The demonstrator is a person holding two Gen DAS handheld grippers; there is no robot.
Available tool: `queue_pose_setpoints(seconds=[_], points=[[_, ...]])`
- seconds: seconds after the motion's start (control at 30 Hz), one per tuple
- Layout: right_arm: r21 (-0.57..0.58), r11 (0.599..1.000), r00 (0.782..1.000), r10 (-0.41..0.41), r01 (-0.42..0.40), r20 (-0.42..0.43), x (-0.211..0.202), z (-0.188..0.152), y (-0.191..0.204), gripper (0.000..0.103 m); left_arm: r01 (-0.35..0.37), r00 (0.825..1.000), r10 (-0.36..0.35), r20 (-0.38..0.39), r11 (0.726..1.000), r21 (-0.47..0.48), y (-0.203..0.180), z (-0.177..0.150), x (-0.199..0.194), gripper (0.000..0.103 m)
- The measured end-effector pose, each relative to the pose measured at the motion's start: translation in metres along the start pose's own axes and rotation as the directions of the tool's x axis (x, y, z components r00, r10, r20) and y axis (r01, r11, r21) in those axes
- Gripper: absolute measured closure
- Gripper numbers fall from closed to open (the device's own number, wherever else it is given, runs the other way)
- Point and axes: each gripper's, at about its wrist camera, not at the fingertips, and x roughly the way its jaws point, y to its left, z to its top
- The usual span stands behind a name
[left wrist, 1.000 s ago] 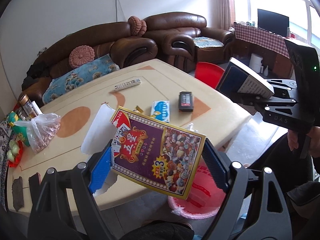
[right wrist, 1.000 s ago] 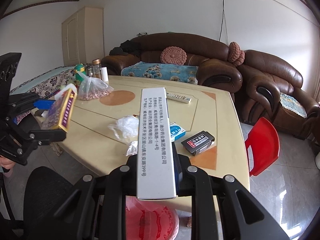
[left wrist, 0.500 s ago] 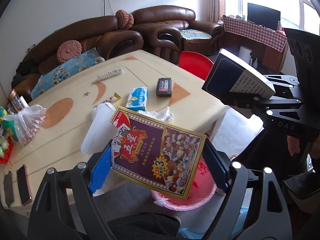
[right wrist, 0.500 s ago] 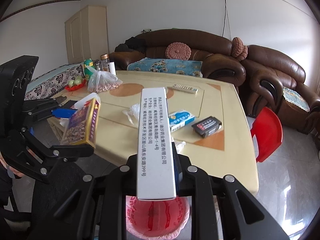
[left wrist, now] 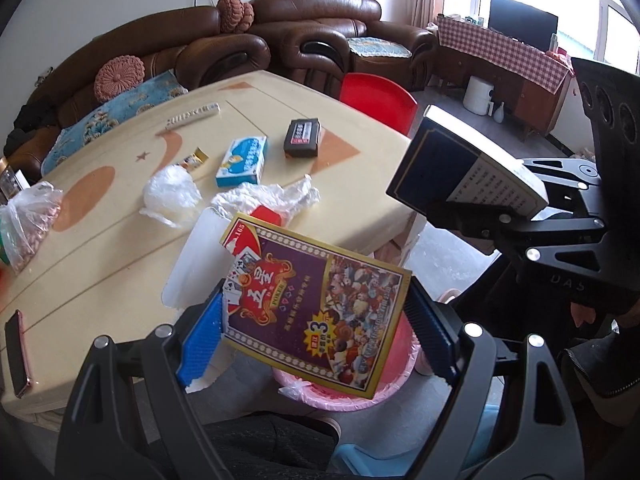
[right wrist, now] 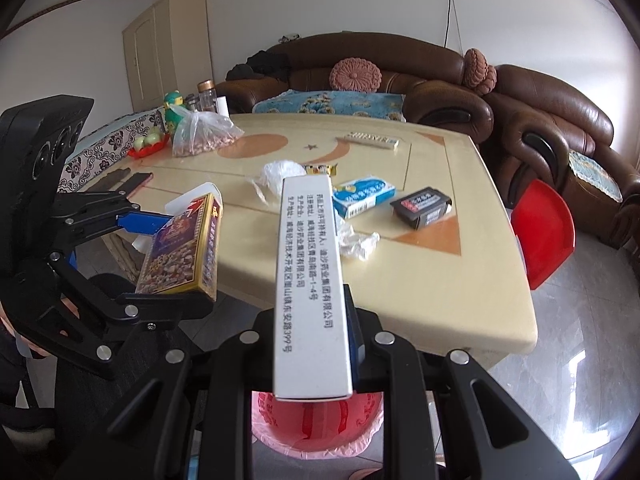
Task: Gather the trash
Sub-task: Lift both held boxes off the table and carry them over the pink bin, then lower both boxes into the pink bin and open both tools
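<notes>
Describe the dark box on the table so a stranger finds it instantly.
Start at the cream table, on the side nearest the red chair. The dark box lies flat beside an orange triangle inlay; unlike the blue-and-white box next to it, it is black with a red label.

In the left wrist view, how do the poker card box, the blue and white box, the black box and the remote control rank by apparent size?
1. poker card box, largest, though nearest the camera
2. blue and white box
3. black box and remote control: too alike to rank

poker card box (left wrist: 316, 304) clamped in left hand-held gripper (left wrist: 316, 320) above pink bin (left wrist: 340, 394)
</notes>
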Motion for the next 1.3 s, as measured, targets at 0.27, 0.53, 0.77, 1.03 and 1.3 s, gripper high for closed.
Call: queue_pose_setpoints(seconds=[0.27,0.53,0.77,1.03,1.3], points=[[0.025,1.000,0.998,0.008,-0.007,-0.055,0.016,-0.024,-0.002,0.082,0.029,0.998,-0.030,-0.048,0.999,-0.019,-0.005,-0.014,0.022,0.020],[0.052,0.999,0.993,0.021,-0.015,-0.119,0.038,-0.046,-0.007,0.082,0.043,0.994,-0.046,-0.096,0.998,-0.038,-0.012,-0.031,0.045,0.020],[0.058,0.998,0.986,0.021,-0.011,-0.165,0.054,-0.059,-0.013,0.082,0.053,0.987,-0.062,-0.148,0.996,-0.068,-0.012,-0.042,0.070,0.020],[0.067,0.998,0.971,0.029,-0.013,-0.236,0.081,-0.077,-0.019,0.082,0.052,0.971,-0.079,-0.225,0.991,-0.123,-0.009,-0.057,0.105,0.020],[0.091,0.996,0.946,0.045,-0.017,-0.321,0.113,-0.094,-0.028,0.082,0.052,0.952,-0.100,-0.291,0.984,-0.168,-0.006,-0.061,0.134,0.020]])
